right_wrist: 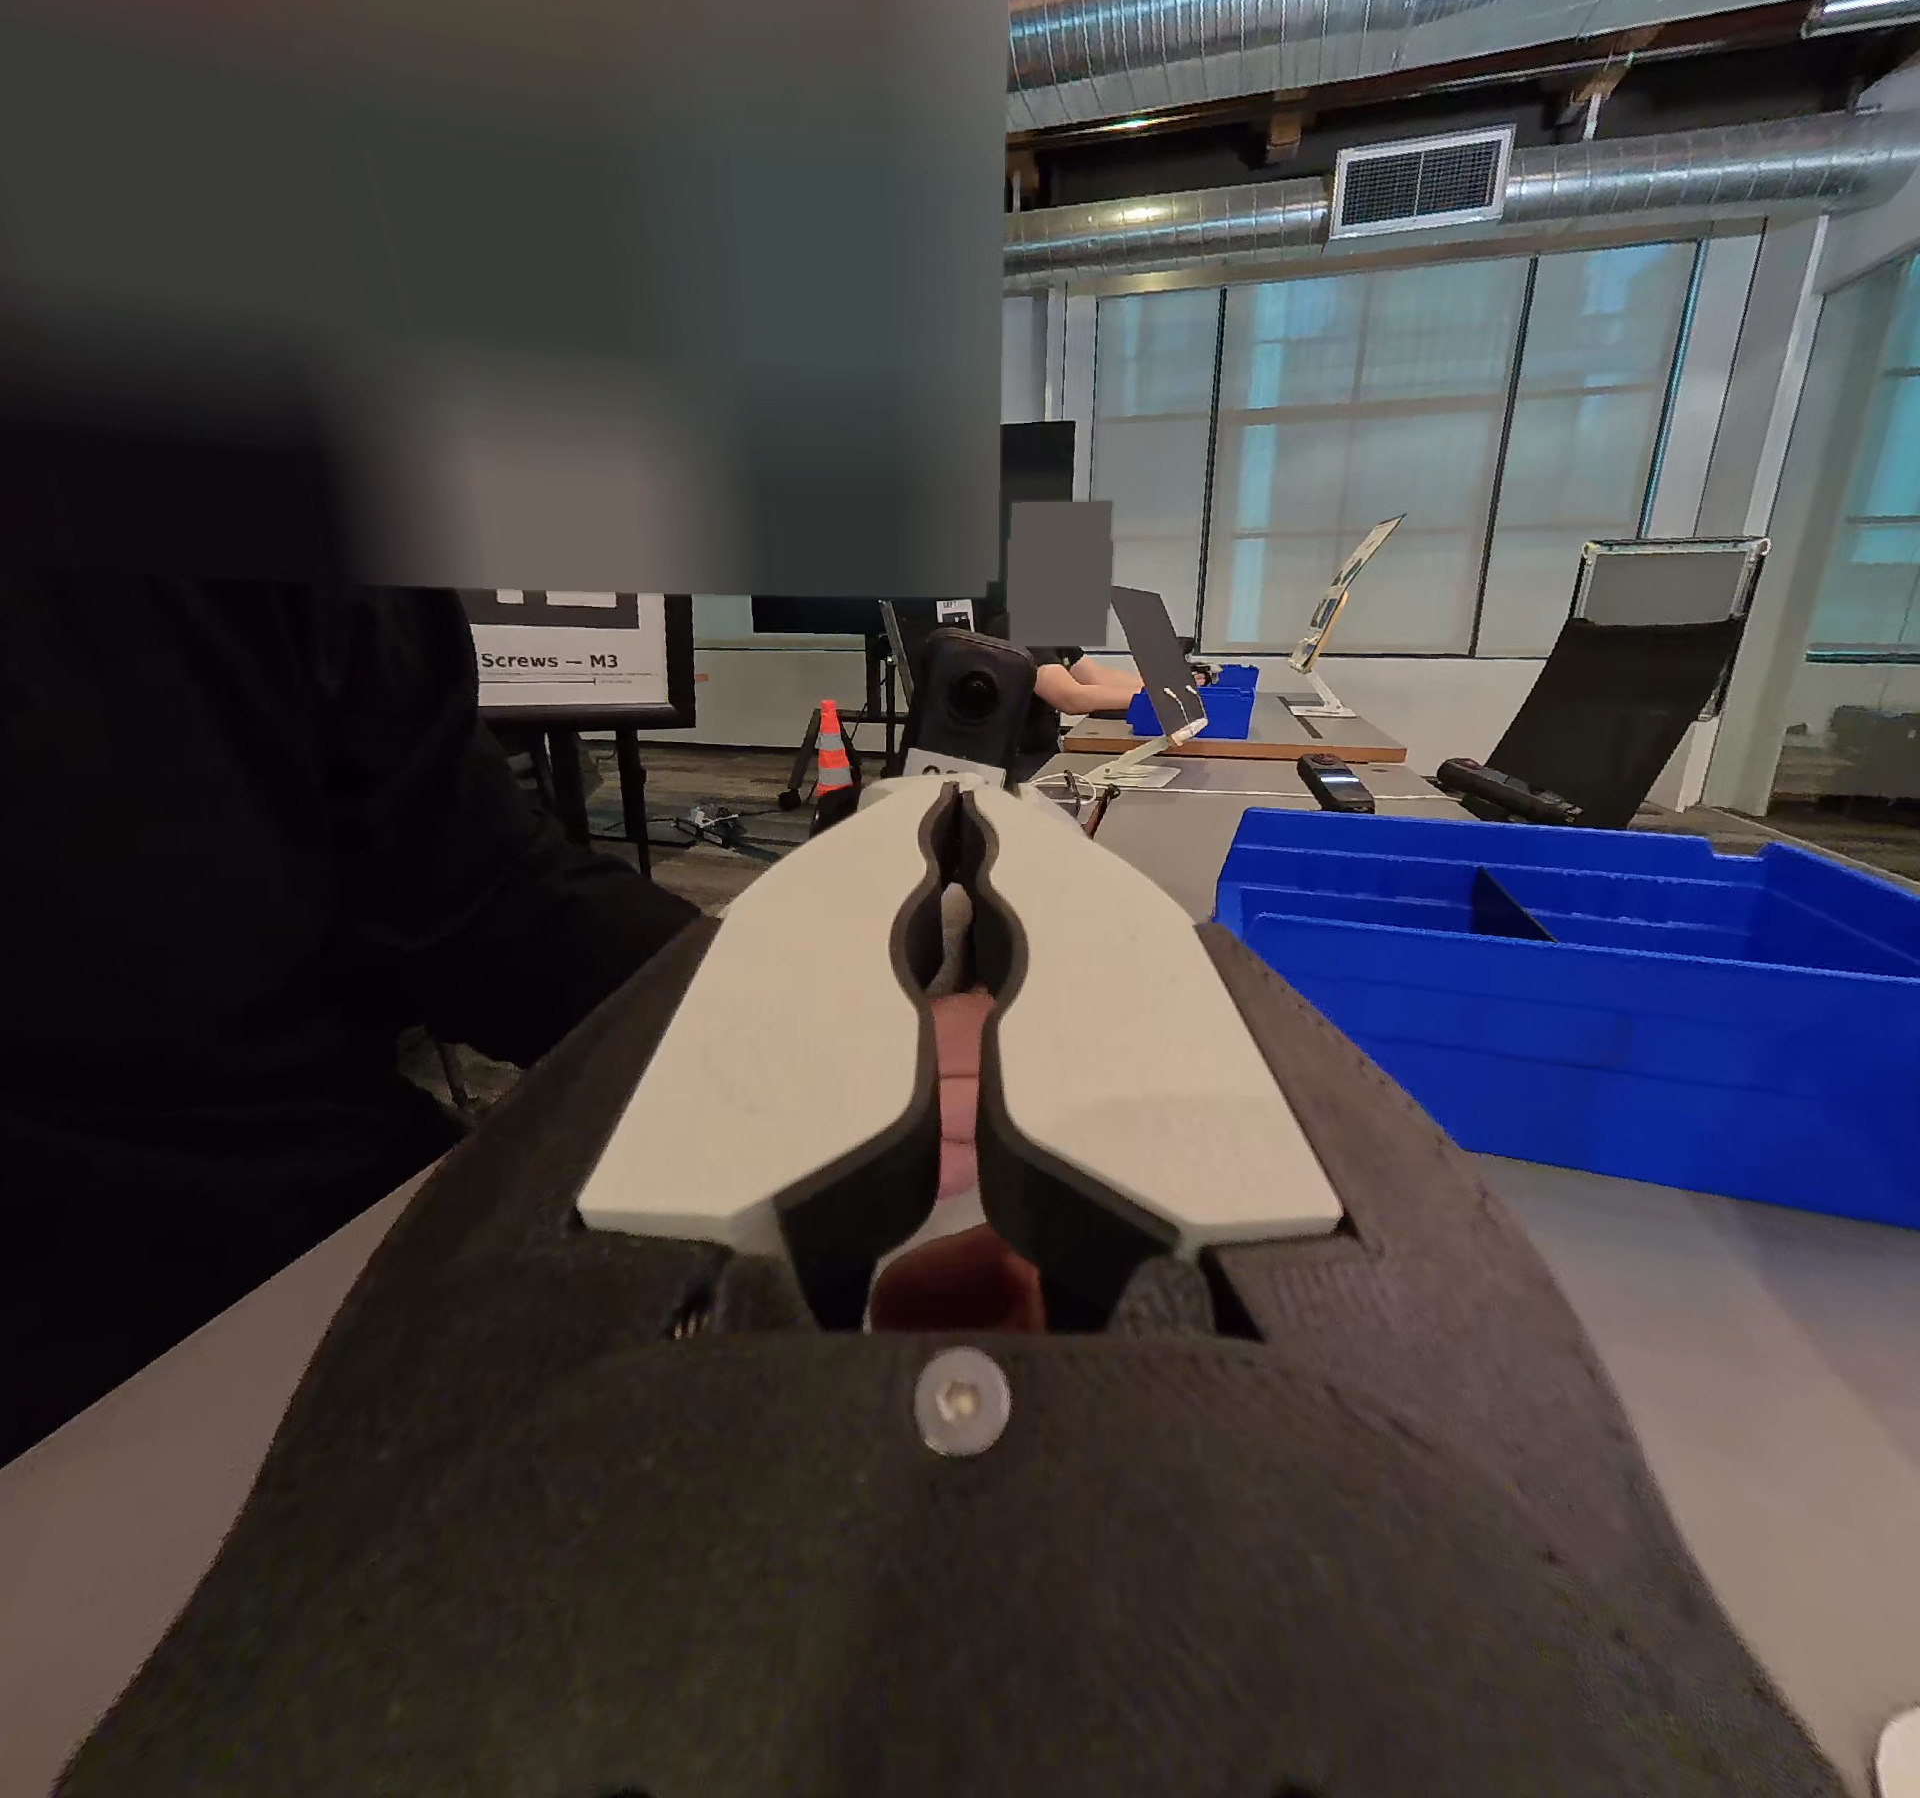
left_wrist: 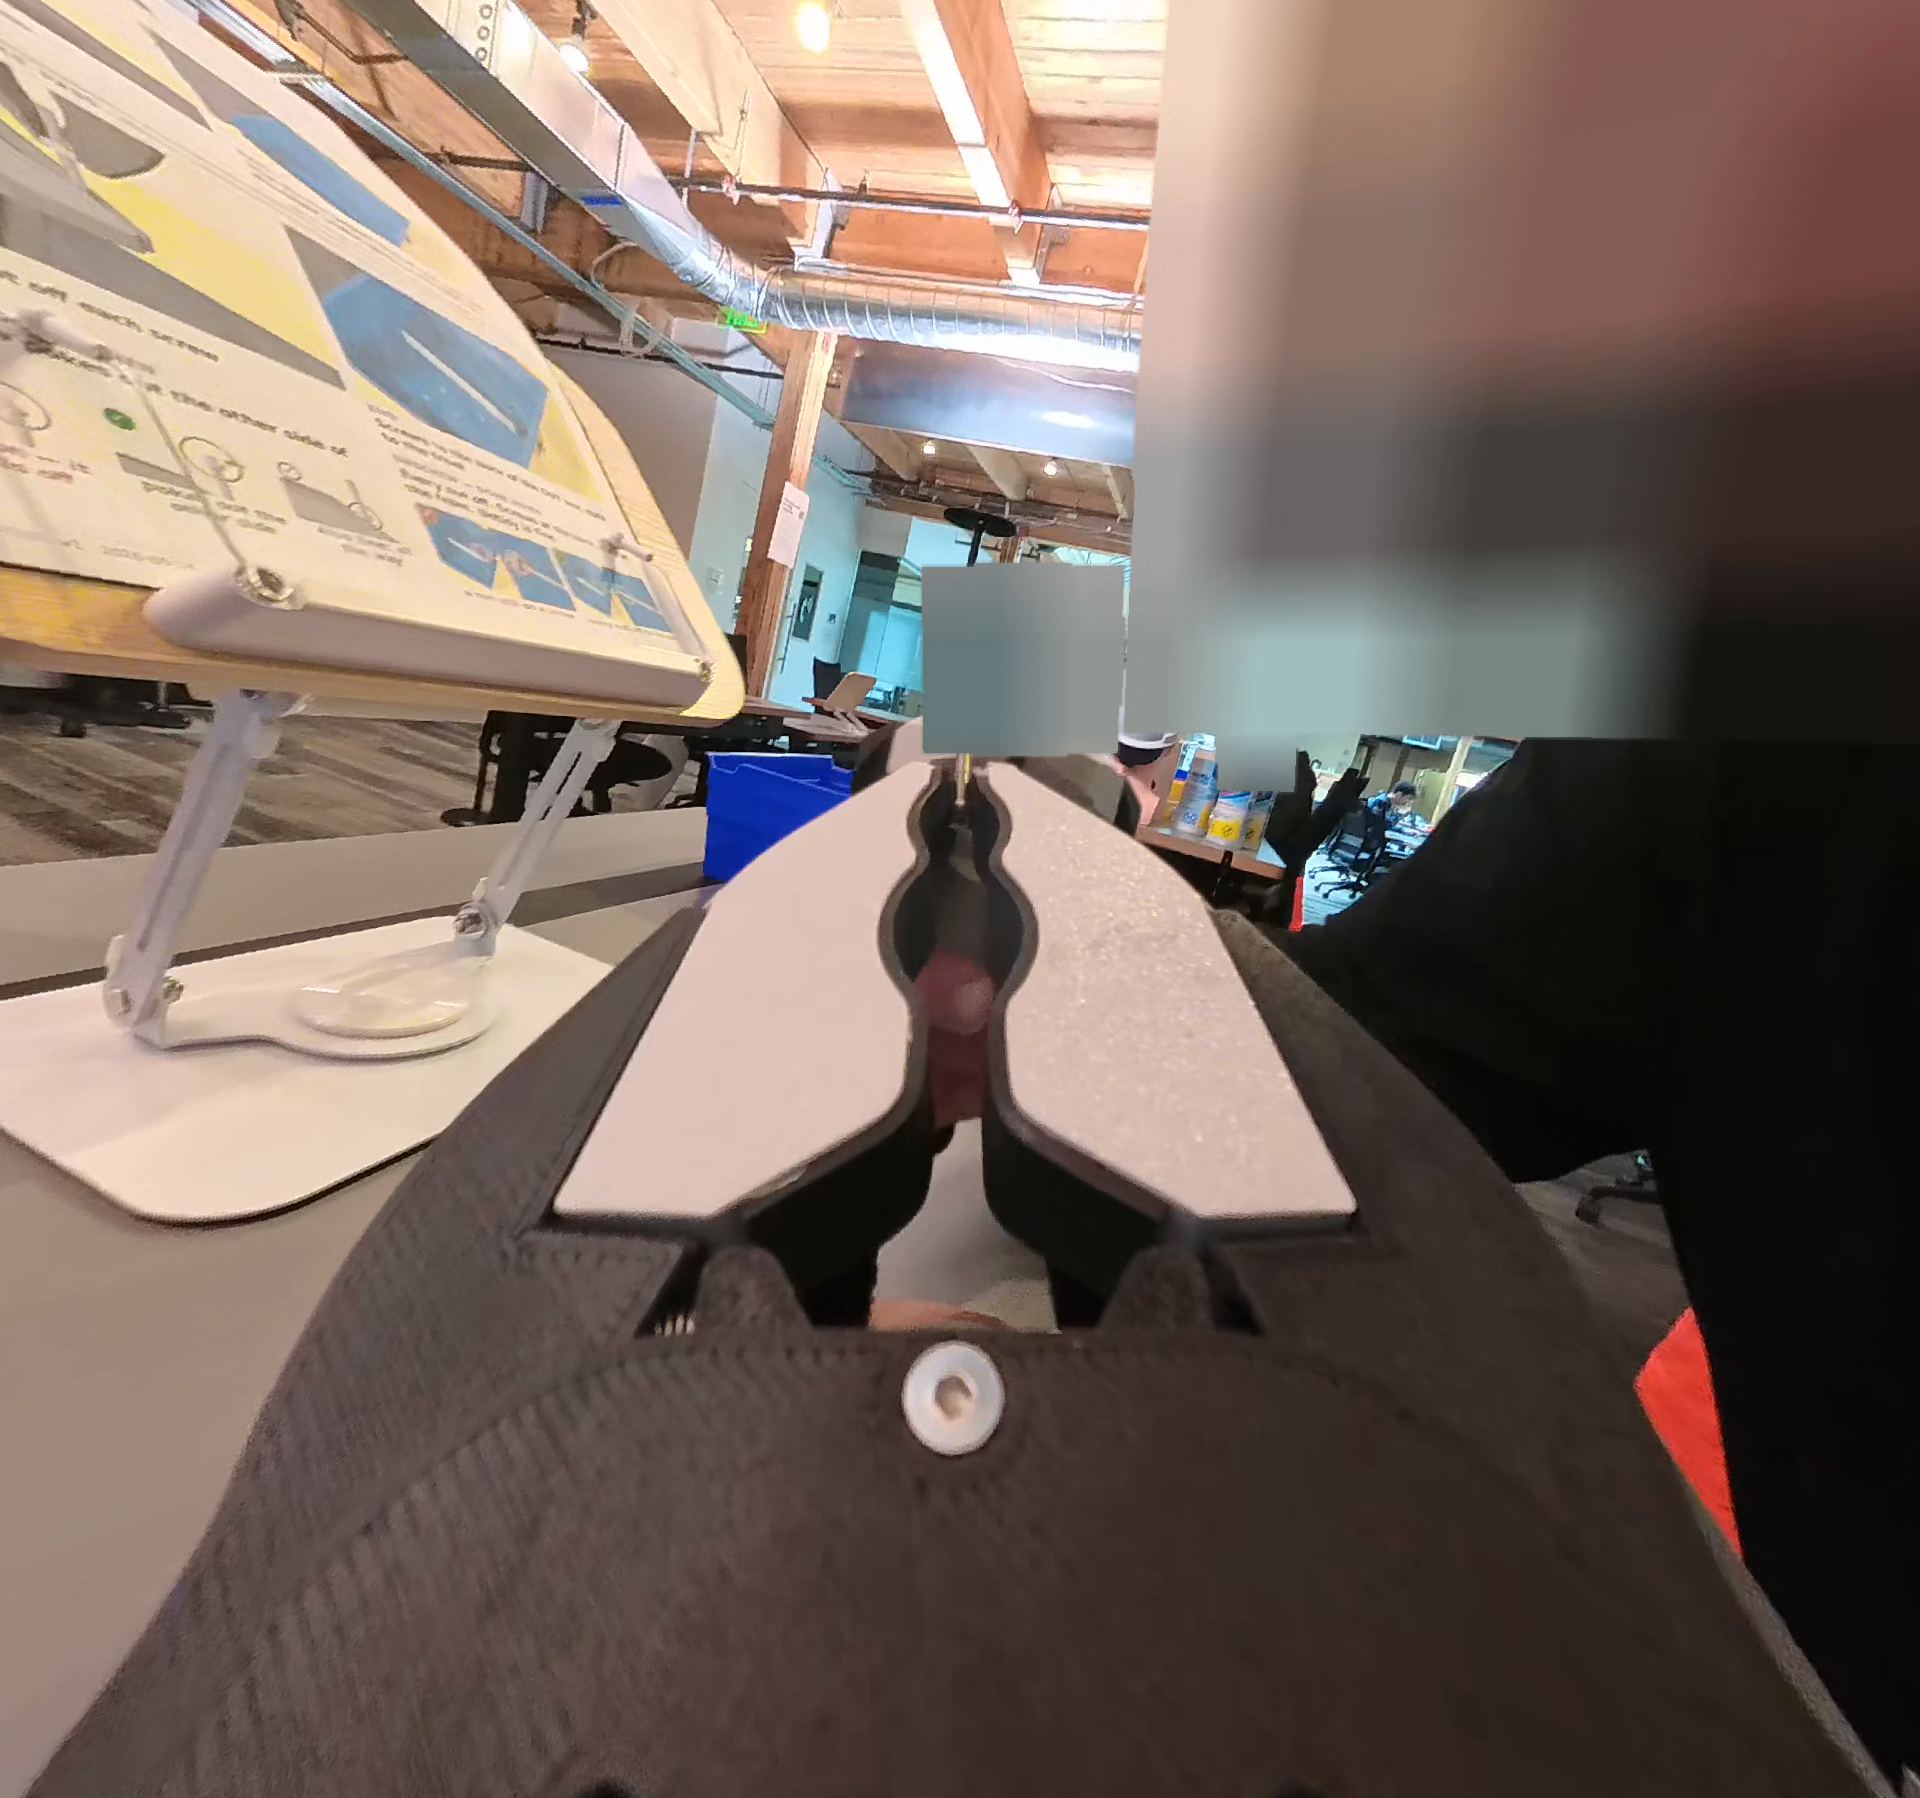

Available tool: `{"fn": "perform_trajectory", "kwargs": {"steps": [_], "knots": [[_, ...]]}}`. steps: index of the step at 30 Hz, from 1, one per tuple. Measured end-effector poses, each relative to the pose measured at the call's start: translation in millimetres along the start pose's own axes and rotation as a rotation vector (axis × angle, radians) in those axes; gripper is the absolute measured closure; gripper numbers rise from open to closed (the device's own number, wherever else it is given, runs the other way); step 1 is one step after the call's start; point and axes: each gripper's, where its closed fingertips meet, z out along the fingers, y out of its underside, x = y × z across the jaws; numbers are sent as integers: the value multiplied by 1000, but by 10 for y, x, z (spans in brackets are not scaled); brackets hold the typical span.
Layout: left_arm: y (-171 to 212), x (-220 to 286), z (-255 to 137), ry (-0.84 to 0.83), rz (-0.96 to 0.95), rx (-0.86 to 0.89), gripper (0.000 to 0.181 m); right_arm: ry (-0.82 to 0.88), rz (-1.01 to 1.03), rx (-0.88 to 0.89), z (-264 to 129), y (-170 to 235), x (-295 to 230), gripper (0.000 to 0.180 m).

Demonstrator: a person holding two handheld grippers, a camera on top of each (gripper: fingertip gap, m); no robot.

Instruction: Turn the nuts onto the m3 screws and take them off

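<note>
My left gripper (left_wrist: 964, 784) is raised above the table and shut on a thin brass-coloured M3 screw (left_wrist: 963, 772), whose tip pokes out past the fingertips. My right gripper (right_wrist: 960, 794) is also shut, tip to tip with the left one; I see no nut between its jaws, as the tips hide whatever is there. The left gripper's white fingers (right_wrist: 902, 792) and its black camera (right_wrist: 971, 699) show just beyond the right gripper's tips. In the left wrist view, part of the right gripper (left_wrist: 1049, 774) shows behind the screw.
A blue divided bin (right_wrist: 1558, 1021) sits on the grey table (right_wrist: 1662, 1353) to the right; it also shows in the left wrist view (left_wrist: 769, 813). A tilted instruction sheet (left_wrist: 312, 366) stands on a white stand (left_wrist: 260, 1094) at left. A person in a black top (left_wrist: 1714, 1021) is close by. The tips of both grippers are at nearly the same place.
</note>
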Motion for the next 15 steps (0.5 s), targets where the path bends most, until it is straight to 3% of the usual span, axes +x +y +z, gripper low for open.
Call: {"fn": "perform_trajectory", "kwargs": {"steps": [15], "knots": [[-141, -198, -295, -58, 31, 6, 177, 33, 1, -43, -213, 75, 109, 180]]}}
